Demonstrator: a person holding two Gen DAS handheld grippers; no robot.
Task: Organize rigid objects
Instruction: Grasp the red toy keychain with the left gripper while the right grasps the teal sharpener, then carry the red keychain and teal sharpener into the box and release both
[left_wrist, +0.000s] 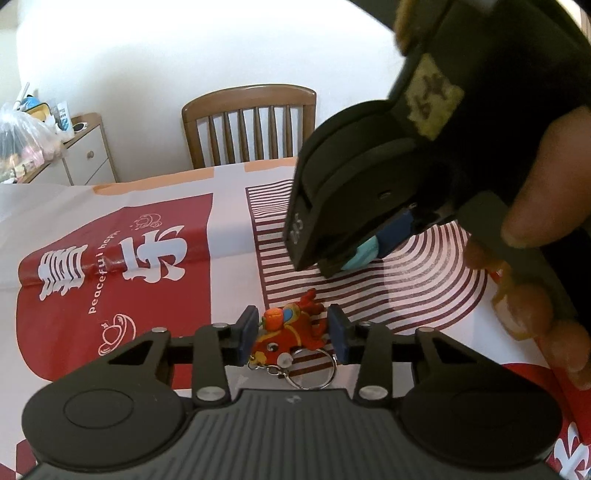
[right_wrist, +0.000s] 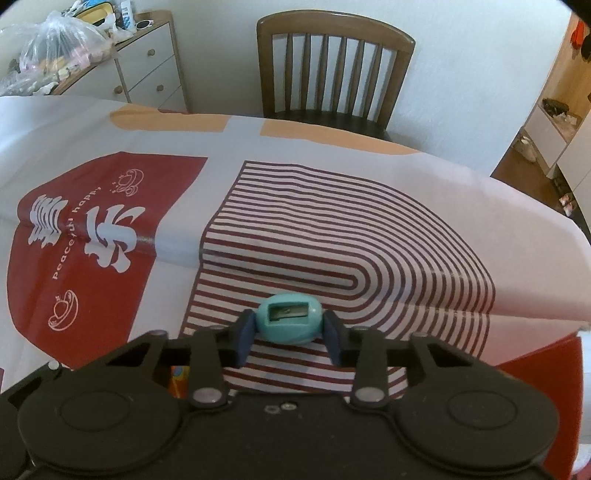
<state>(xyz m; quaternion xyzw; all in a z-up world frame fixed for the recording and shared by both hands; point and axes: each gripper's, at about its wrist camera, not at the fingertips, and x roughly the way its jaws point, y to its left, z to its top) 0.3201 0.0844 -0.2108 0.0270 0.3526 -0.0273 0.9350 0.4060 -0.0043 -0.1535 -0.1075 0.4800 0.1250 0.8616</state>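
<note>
My left gripper (left_wrist: 291, 334) is shut on a red and orange toy keychain (left_wrist: 291, 332) with a metal ring (left_wrist: 312, 373) hanging below it, held just above the tablecloth. My right gripper (right_wrist: 290, 332) is shut on a teal pencil sharpener (right_wrist: 288, 318), its blade slot facing up. In the left wrist view the right gripper (left_wrist: 354, 254) hangs above the striped patch at upper right, with the teal sharpener (left_wrist: 362, 253) between its blue pads and a hand around its handle.
The table (right_wrist: 258, 177) carries a red, white and striped cloth. A wooden chair (right_wrist: 332, 70) stands at the far edge. A white drawer cabinet (right_wrist: 147, 70) with plastic bags on top (right_wrist: 59, 40) stands at the back left. An orange object (left_wrist: 506, 295) lies by the hand.
</note>
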